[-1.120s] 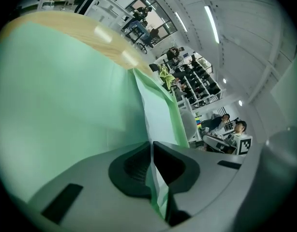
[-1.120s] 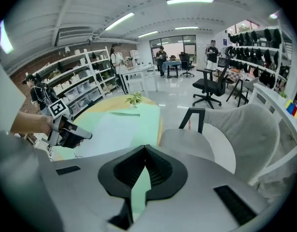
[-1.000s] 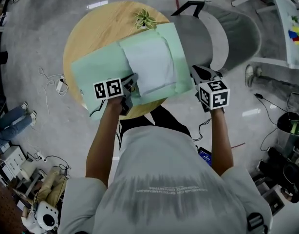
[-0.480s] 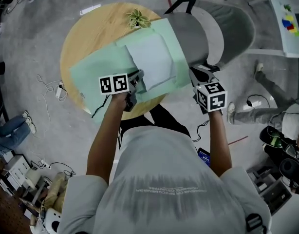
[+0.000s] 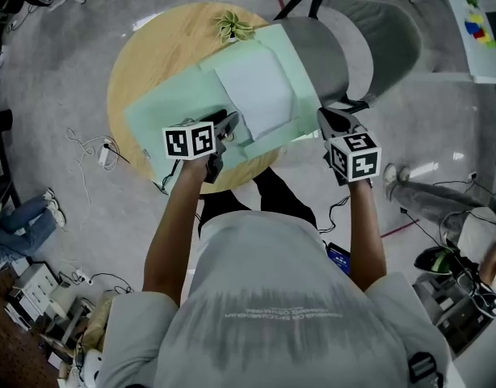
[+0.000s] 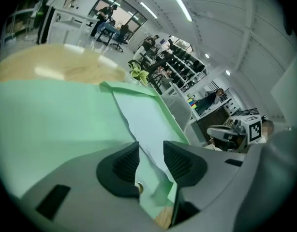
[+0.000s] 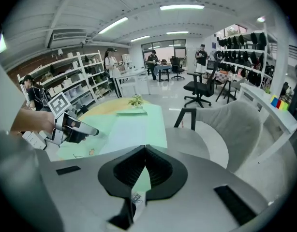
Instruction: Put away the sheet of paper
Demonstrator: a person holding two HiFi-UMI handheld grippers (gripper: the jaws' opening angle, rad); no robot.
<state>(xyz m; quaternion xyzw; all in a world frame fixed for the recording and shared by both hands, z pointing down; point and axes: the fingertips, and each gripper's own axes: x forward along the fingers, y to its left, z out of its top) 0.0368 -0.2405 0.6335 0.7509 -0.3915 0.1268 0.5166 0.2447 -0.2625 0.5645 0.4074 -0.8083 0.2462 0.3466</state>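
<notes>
A pale sheet of paper (image 5: pixel 252 95) lies inside an open green folder (image 5: pixel 163 115) on the round wooden table (image 5: pixel 151 51). My left gripper (image 5: pixel 230 125) sits low over the paper's near corner. Its jaws are opening: in the left gripper view the paper (image 6: pixel 143 117) runs between the spread pads without being pressed by the left gripper (image 6: pixel 151 157). My right gripper (image 5: pixel 333 120) is at the folder's right edge. In the right gripper view the right gripper (image 7: pixel 145 151) is shut on the thin green folder flap (image 7: pixel 139 122).
A small potted plant (image 5: pixel 234 27) stands at the table's far edge, just beyond the folder. A grey shell chair (image 5: pixel 369 47) is against the table's right side. Cables and gear lie on the floor around.
My left gripper has crept forward along the paper's near corner, and its jaws, shut before, now stand apart. My right gripper has held its place at the folder's edge.
</notes>
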